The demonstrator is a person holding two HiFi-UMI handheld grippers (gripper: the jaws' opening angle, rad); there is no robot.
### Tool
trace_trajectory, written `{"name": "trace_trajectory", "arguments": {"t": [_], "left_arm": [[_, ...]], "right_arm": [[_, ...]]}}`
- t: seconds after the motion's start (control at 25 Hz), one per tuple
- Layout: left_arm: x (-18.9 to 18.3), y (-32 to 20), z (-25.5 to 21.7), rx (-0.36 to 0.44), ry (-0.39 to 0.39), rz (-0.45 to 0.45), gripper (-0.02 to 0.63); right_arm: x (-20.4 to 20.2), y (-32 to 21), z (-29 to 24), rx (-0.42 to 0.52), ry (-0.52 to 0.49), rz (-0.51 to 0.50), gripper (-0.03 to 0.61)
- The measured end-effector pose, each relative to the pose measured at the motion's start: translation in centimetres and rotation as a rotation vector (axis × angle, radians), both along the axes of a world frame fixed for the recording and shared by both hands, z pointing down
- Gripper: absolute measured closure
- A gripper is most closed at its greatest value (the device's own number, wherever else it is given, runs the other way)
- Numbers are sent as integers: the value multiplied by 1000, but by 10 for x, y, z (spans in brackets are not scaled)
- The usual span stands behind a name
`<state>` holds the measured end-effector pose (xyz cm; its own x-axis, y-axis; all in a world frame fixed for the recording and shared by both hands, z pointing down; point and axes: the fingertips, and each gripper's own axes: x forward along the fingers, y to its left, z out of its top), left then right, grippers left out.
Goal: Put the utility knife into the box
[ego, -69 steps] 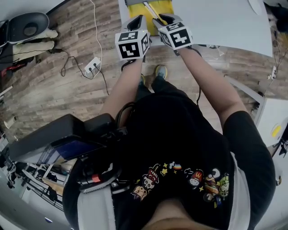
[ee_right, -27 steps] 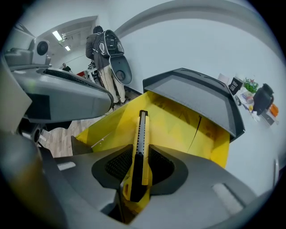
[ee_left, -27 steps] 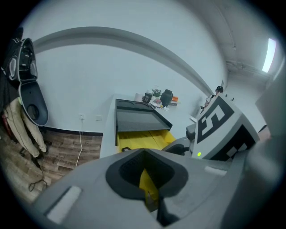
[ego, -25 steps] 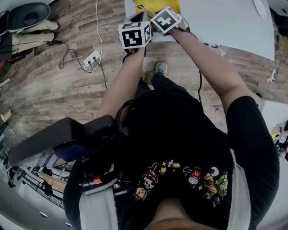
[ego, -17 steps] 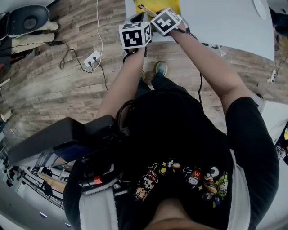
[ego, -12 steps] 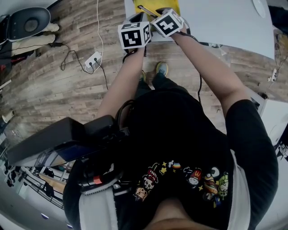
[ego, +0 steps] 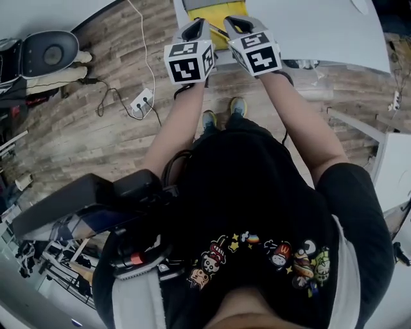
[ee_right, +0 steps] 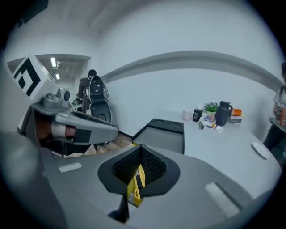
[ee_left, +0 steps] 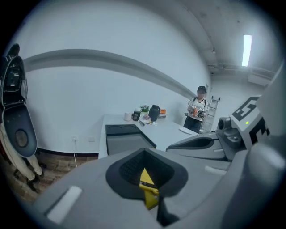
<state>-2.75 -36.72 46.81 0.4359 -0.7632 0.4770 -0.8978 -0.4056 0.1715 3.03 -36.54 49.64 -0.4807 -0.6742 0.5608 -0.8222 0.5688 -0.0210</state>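
A yellow utility knife with a black slider is held between the two grippers over the near corner of the white table. My left gripper is shut on one yellow end. My right gripper is shut on the other part, where the slider shows. Under them lies a yellow patch whose nature I cannot tell. Just beyond, a grey box with a dark top sits along the table's left edge.
Far along the table stand a dark jug, cups and small items. A person stands at the far end. On the wooden floor are a power strip with cables and a chair.
The right gripper has untilted and moved slightly away from the left one. Both now sit level, side by side, a little nearer to my body, with the knife still between them.
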Motion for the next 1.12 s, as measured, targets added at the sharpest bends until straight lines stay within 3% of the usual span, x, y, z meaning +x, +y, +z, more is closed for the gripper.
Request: {"name": "trace_trajectory", "arguments": {"t": [0.32,0.52,0.72,1.12], "left_arm": [[-9,41,-113,253,40,29,614],[-17,60,-143,383,40,32,614],[-17,63,-156,434,46,23,614],[-14,61,-156,438,43,35,614]], "right_arm": [[17,43,-139,281,-142,138,555],[24,65,-169,394,-162,201,555],[36,72,-171,414,-157,237,555],[37,76,-166,406,-139,251,555]]}}
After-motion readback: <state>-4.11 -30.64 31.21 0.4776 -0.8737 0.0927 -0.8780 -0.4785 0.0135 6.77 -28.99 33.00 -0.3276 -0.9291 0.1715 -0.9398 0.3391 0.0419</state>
